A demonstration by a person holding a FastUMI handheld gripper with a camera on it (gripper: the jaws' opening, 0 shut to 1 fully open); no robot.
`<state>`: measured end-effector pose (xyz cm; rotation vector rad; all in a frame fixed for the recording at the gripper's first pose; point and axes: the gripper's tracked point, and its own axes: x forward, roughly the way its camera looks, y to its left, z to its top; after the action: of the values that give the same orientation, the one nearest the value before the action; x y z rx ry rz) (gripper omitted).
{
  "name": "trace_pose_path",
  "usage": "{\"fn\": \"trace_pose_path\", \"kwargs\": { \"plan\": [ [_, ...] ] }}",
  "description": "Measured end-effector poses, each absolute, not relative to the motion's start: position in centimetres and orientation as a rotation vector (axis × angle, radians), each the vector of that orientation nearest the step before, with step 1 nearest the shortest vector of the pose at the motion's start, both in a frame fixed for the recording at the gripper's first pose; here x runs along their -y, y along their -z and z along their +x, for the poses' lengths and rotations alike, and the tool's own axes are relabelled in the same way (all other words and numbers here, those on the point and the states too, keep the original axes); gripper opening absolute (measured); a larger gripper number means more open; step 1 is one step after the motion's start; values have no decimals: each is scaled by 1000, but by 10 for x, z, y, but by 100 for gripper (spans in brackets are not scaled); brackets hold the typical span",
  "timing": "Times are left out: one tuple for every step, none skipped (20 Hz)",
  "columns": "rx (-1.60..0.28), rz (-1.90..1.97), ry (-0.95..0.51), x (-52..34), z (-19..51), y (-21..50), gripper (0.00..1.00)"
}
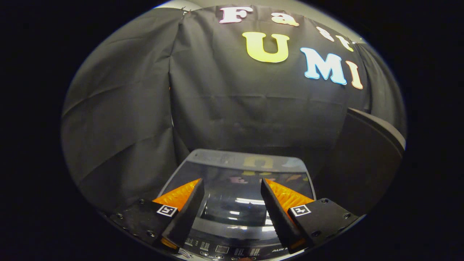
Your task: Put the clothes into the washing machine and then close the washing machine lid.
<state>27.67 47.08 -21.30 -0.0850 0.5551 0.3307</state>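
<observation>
Gripper: the two fingers are spread wide apart with nothing between them and no contact with any object. Both fingers point forward and slightly downward, converging a little toward their tips. The gripper is held level, with no visible roll to either side, above the near edge of the washing machine.

Washing machine: located directly below and ahead of the gripper. Its lid is down, lying flat over the tub opening. The lid is a dark glossy panel that reflects overhead lights; the gap between the fingers frames its centre. The grey rear rim of the machine lies beyond the fingertips. The control panel, with a row of small buttons and a display, sits at the near edge of the machine, under the base of the fingers.

Surroundings: a black cloth wall stands behind and to the left of the washing machine. A dark curved panel stands to the right of the machine, just beside its right edge. Whether clothes are inside the tub cannot be told through the lid
</observation>
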Motion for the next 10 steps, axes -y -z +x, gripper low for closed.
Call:
{"fn": "trace_pose_path", "kwargs": {
  "plan": [
    [-577, -91, -342, -471, 269, 221, 97],
    [-589, -95, -348, -471, 262, 225, 97],
    [-587, -92, -356, -472, 259, 225, 97],
    [-572, -87, -365, -473, 257, 220, 97],
    [-552, -78, -375, -474, 252, 212, 97],
    [-537, -71, -383, -473, 251, 205, 97],
    [-521, -64, -386, -471, 249, 196, 97],
    [-504, -55, -390, -466, 246, 185, 97],
    [-483, -45, -391, -459, 241, 171, 97],
    [-460, -38, -390, -451, 238, 157, 97]
  ]
}}
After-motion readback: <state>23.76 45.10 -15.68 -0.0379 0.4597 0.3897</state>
